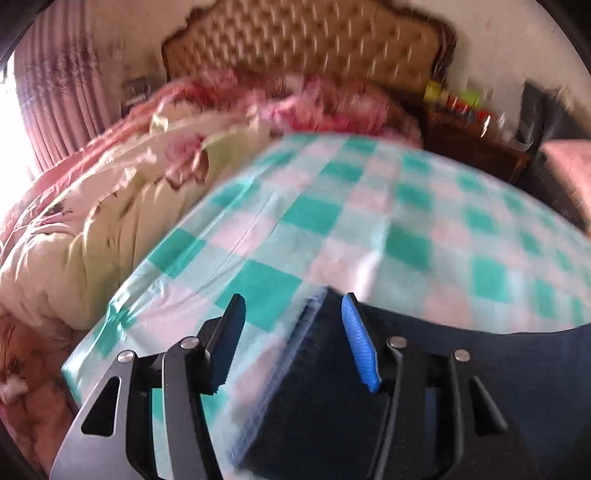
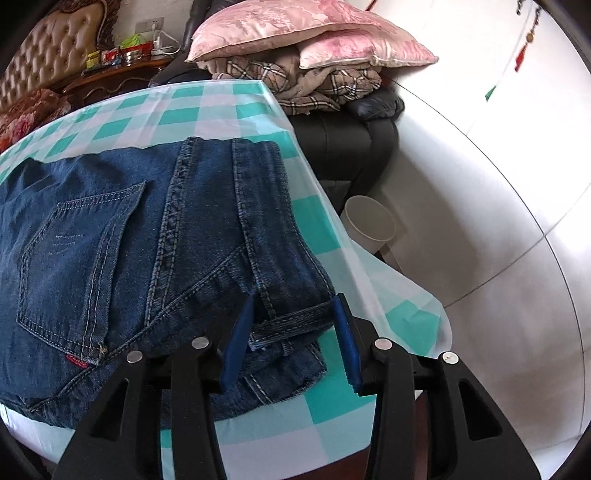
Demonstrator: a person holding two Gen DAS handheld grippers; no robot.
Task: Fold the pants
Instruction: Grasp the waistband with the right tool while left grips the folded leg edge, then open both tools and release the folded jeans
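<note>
the counter (image 2: 236, 110) is covered by a glossy plastic cloth checked in teal, white and pale pink, and everything here is placed from it. on it lie the dark blue denim pants (image 2: 110, 236), folded, back pocket and its small red tab facing up, reaching to the counter's near edge. the right gripper (image 2: 295, 325) has its blue-padded jaws either side of the hem and waistband corner at that near edge; the left pad presses the cloth while the right pad sits at the fabric's edge, so it looks like a grip on the pants. beyond the counter's far corner a black leather armchair (image 2: 343, 136) carries a plaid blanket and two pink satin pillows (image 2: 295, 33). beside the counter, on the floor side, stands a white round bin (image 2: 369, 221). a dark wooden nightstand (image 2: 118, 77) with small bright items sits behind the counter. the left wrist view is heavily motion-blurred: the left gripper (image 1: 291, 317) hangs over the counter with jaws apart, nothing pinched, a dark blurred edge of the pants beneath its right finger. past the counter there lies a bed with a floral cream and pink quilt (image 1: 110, 206) and a tufted tan headboard (image 1: 303, 44); pink curtains (image 1: 62, 85) are washed out by window glare.
</note>
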